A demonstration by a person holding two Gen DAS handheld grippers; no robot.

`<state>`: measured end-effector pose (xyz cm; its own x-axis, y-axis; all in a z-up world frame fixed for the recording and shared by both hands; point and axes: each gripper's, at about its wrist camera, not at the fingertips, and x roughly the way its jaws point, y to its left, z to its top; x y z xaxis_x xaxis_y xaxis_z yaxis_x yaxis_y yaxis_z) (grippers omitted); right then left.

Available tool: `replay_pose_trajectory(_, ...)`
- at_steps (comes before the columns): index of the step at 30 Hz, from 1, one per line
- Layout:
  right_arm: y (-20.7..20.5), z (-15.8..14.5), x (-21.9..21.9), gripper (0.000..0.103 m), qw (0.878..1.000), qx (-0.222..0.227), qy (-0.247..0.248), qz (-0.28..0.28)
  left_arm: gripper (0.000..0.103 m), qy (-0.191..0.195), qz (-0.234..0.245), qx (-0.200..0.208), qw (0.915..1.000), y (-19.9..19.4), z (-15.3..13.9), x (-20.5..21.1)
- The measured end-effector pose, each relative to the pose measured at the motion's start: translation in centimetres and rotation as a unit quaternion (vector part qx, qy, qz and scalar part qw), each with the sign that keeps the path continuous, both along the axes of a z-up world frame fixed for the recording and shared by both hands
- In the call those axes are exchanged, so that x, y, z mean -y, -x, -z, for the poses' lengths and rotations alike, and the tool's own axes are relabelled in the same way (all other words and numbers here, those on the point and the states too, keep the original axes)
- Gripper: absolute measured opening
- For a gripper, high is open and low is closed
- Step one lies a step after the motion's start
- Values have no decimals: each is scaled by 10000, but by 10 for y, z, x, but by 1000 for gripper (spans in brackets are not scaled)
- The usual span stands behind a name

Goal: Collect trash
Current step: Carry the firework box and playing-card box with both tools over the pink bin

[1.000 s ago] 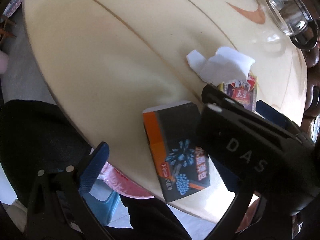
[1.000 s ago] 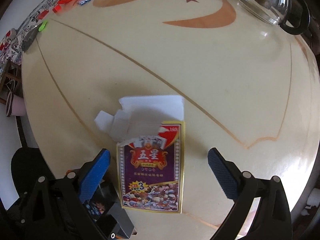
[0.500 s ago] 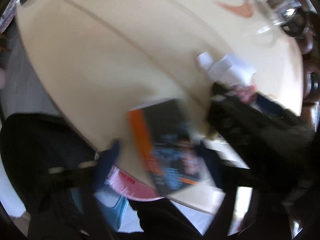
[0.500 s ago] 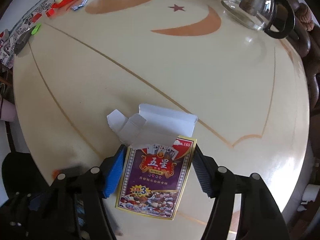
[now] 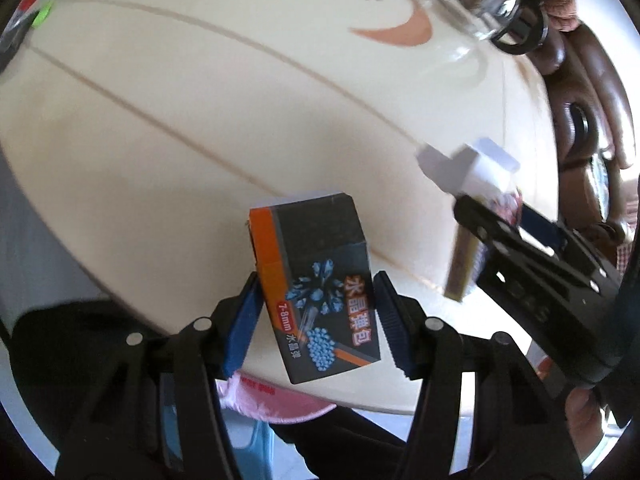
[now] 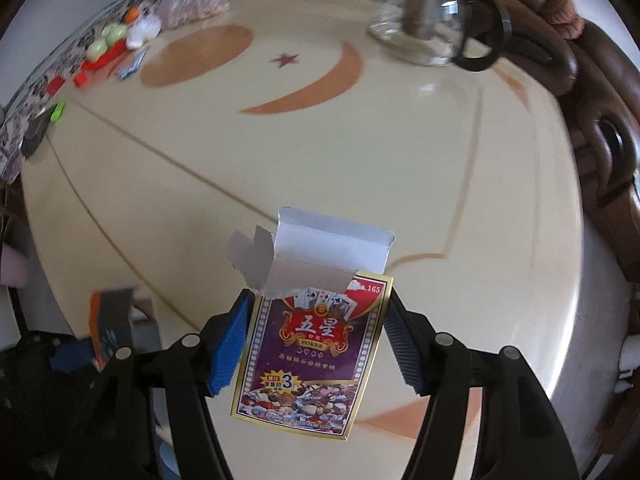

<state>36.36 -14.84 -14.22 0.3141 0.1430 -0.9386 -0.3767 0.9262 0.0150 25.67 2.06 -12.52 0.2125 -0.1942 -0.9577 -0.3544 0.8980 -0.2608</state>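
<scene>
— Jaws first: how do they stand?

— Both pairs are clamped on boxes. On the left gripper the blue pads press the two long sides of the dark box with its orange edge and blue bead print.

— And the other hand?

— Its right gripper squeezes the purple card box, a poker pack whose torn grey top flap stands open above the pads.

— Where do the boxes sit against the table?

— Each looks lifted off the cream table. The dark box hangs over the near edge, where a pink cushion shows below. The card box hangs over the tabletop, not far from its near edge.

— Anything else up there?

— A glass teapot with a black handle stands at the far side, and a plastic bag with small coloured bits lies at the far left.
</scene>
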Motion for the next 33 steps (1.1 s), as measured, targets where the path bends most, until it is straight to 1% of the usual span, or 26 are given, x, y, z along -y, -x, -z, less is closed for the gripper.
replay_pose_trajectory(3,2,-8,19,63,9998,95,-87,122,56,-196,209,196,9994,7,-4,0)
replay_pose_trajectory(4,4,-12,23,63,9997,146,-97,165,56,-216,263,253,9991,6,-6,-9)
replay_pose_trajectory(7,15,-24,34,63,9992,327,-40,218,56,-420,433,467,9971,7,-13,-13)
replay_pose_trajectory(11,35,-43,41,63,9977,613,-12,272,56,-567,635,810,9931,16,-31,-18)
replay_pose_trajectory(13,46,-55,43,63,9969,729,-74,295,56,-691,727,966,9903,18,-35,-21)
replay_pose_trajectory(17,75,-78,43,63,9940,1041,-94,316,56,-830,965,1291,9834,31,-56,-22)
replay_pose_trajectory(19,91,-88,44,63,9924,1166,-154,354,56,-948,1087,1439,9790,40,-66,-19)
replay_pose_trajectory(22,113,-101,41,63,9904,1336,-93,354,56,-1066,1274,1682,9717,55,-80,-17)
replay_pose_trajectory(29,159,-126,35,63,9866,1581,-107,375,56,-1196,1469,2048,9603,88,-106,-16)
replay_pose_trajectory(33,186,-139,31,63,9841,1739,-73,353,56,-1279,1582,2175,9546,105,-116,-15)
